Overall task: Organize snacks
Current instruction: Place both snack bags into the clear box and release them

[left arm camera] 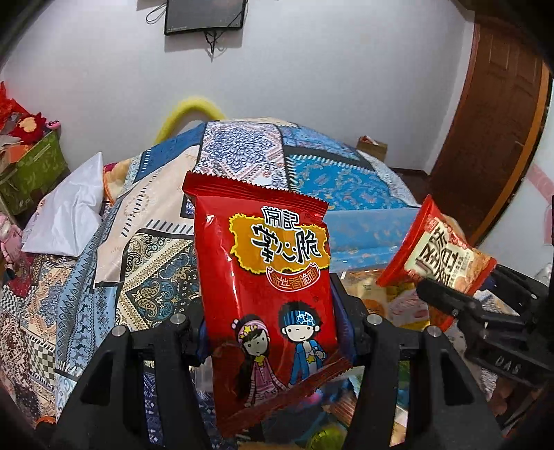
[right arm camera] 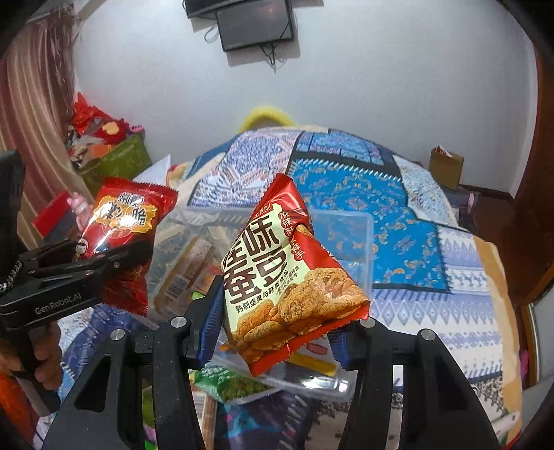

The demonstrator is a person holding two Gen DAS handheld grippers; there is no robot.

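A bedroom, scanned from left to right. At the far left a green box [left arm camera: 33,169] stacked with red toys [right arm camera: 100,124] stands against the white wall [left arm camera: 311,86], beside a striped curtain [right arm camera: 34,114]. A white pillow [left arm camera: 69,211] lies on the left part of the bed [left arm camera: 145,249], which is spread with a patchwork quilt of blue, cream and paisley panels. A dark screen [left arm camera: 206,15] hangs high on the wall. The left gripper [left arm camera: 273,332] is closed on a tall red noodle pack [left arm camera: 266,287] with two cartoon children, held upright above the quilt. Below and between the grippers sits a clear bin [right arm camera: 346,239] on the bed, with assorted snacks inside. The right gripper [right arm camera: 273,332] grips a red and cream bean pack [right arm camera: 287,280], tilted, over the bin. A small cardboard box [right arm camera: 446,166] sits on the floor by the wall, and a brown wooden door [left arm camera: 495,114] closes the right edge
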